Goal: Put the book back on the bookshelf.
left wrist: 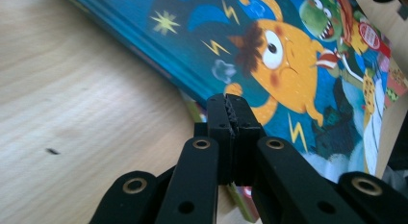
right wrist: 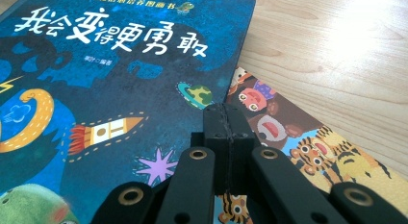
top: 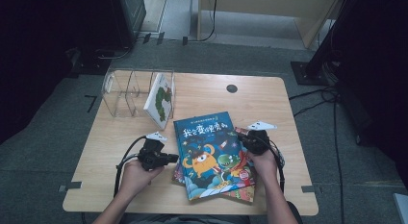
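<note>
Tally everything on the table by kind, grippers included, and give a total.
Picture books: 3 – blue monster book, book beneath it, book standing in the rack
Clear acrylic book racks: 1
Hand-held grippers: 2 – left gripper, right gripper, both shut with nothing between the jaws
Total: 6

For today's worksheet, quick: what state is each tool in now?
Left tool: closed, holding nothing, beside the blue hardcover picture book.
Right tool: closed, holding nothing.
</note>
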